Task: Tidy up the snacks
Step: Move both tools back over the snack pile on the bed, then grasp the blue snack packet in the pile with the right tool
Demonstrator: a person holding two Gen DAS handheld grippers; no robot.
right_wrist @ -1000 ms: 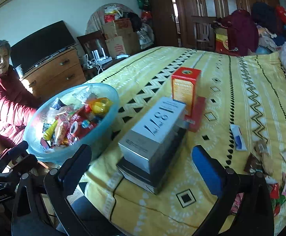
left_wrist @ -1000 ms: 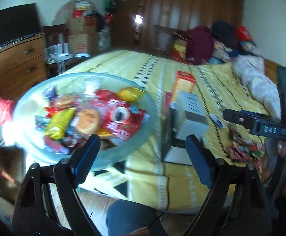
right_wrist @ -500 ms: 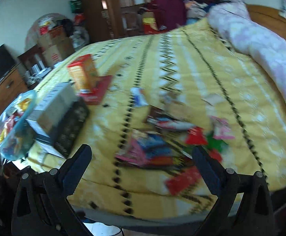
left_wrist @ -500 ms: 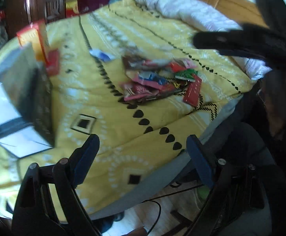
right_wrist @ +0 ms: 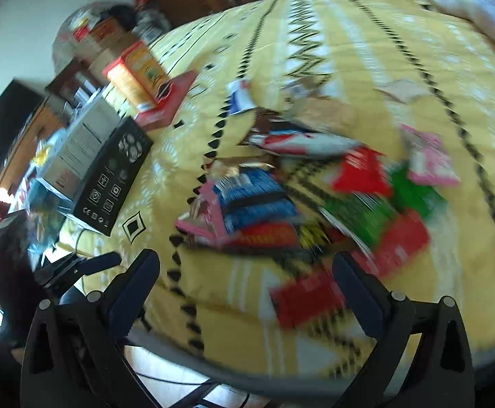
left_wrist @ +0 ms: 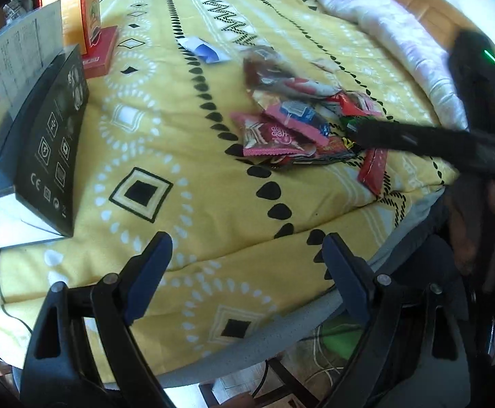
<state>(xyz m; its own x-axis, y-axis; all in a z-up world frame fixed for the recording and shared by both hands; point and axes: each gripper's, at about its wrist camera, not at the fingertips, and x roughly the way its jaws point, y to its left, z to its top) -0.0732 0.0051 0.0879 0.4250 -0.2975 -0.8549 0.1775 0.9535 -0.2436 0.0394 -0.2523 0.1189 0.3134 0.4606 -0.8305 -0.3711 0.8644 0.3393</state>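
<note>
A heap of small snack packets (left_wrist: 298, 125) in pink, red, blue and green lies on the yellow patterned bedspread (left_wrist: 179, 156); it also shows in the right wrist view (right_wrist: 315, 197), blurred. My left gripper (left_wrist: 247, 268) is open and empty above the bed's front edge, short of the heap. My right gripper (right_wrist: 245, 278) is open and empty just in front of the heap; its body crosses the left wrist view over the packets (left_wrist: 417, 139). A red packet (right_wrist: 305, 299) lies closest to my right gripper.
A black box (left_wrist: 48, 149) with a grey box on it stands at the left of the bed, also in the right wrist view (right_wrist: 111, 180). An orange-red carton (right_wrist: 135, 74) stands behind on a flat red box. A pale quilt (left_wrist: 383, 17) lies at the far right.
Both grippers have swung right, away from the blue bowl of snacks, toward the loose packets on the bed. The right gripper has come close over the heap. Both stay open.
</note>
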